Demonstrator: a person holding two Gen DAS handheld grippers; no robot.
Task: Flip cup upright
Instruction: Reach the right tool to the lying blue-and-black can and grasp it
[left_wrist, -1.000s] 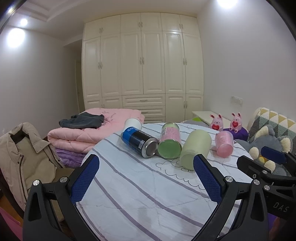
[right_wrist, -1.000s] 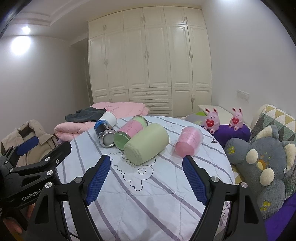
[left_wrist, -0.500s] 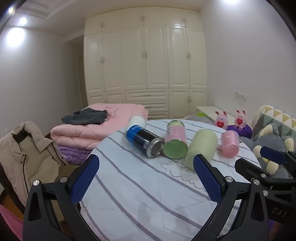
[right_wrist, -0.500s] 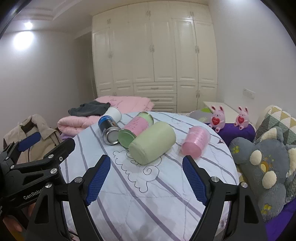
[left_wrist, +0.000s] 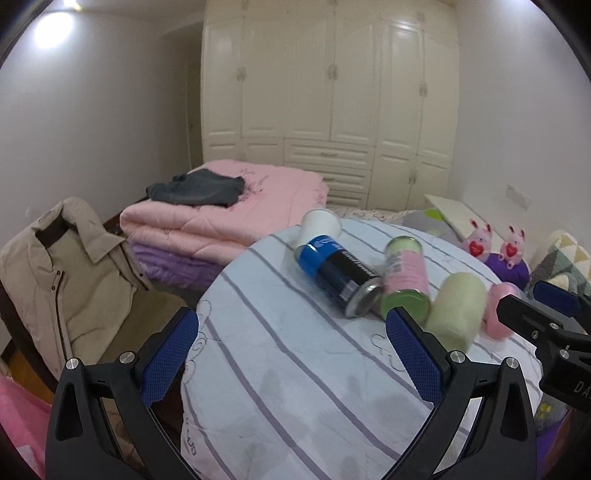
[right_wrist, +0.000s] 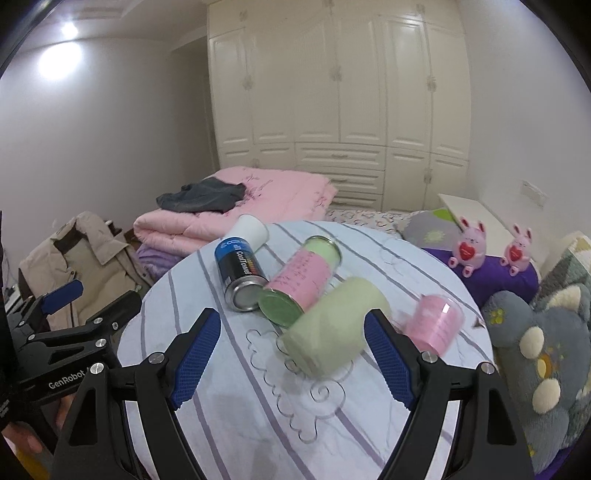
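Note:
Several cups and cans lie on their sides on a round striped table (right_wrist: 369, 435): a white cup (right_wrist: 251, 229), a blue-black can (right_wrist: 240, 275), a pink-green can (right_wrist: 301, 280), a pale green cup (right_wrist: 332, 326) and a pink cup (right_wrist: 434, 323). The left wrist view shows the white cup (left_wrist: 320, 225), blue-black can (left_wrist: 338, 275), pink-green can (left_wrist: 404, 275), green cup (left_wrist: 458, 308) and pink cup (left_wrist: 498, 314). My right gripper (right_wrist: 291, 360) is open, just short of the green cup. My left gripper (left_wrist: 291, 363) is open and empty over the table's left part.
A folded pink quilt (right_wrist: 258, 199) with dark clothes lies behind the table. A beige jacket (left_wrist: 62, 273) hangs at the left. Plush toys (right_wrist: 546, 354) and two pink bunnies (right_wrist: 467, 249) sit at the right. The table (left_wrist: 295, 406) edge falls off at the left.
Both grippers have come closer to the table and dipped downward, so the cups sit lower and larger in view. Both stay open. The cups have not moved.

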